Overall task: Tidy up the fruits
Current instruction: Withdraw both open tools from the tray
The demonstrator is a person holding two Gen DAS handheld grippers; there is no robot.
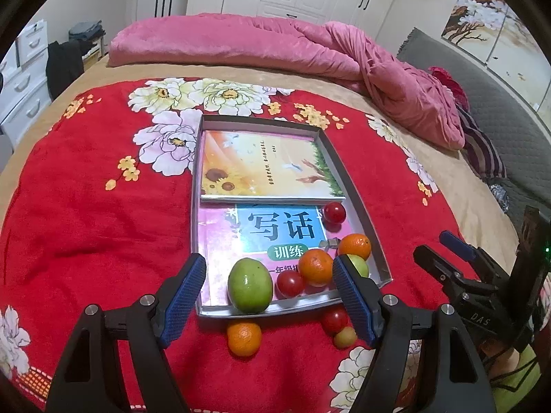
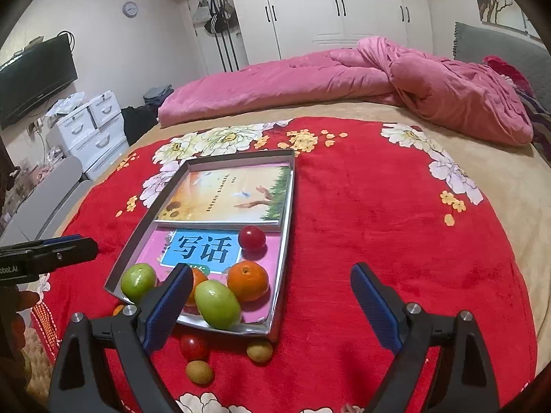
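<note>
A shallow grey tray (image 1: 195, 206) (image 2: 288, 213) lies on a red flowered blanket (image 1: 96, 213) with two books in it. At its near end sit two green fruits (image 1: 250, 285) (image 2: 217, 304), two oranges (image 1: 315, 266) (image 2: 248, 280) and a red tomato (image 1: 290, 283). Another tomato (image 1: 334, 212) (image 2: 252, 237) rests further in. Outside the near rim lie an orange (image 1: 243, 339), a tomato (image 1: 333, 320) (image 2: 194, 346) and small yellowish fruits (image 2: 199, 371). My left gripper (image 1: 268, 263) hangs open over the tray's near end, holding nothing. My right gripper (image 2: 272, 272) is open and holds nothing.
The blanket covers a bed with a rumpled pink quilt (image 1: 275, 44) at the far side. The sunflower book (image 1: 261, 165) fills the tray's far half. In the left wrist view the right gripper (image 1: 447, 254) shows at the right edge. White drawers (image 2: 93, 130) stand left of the bed.
</note>
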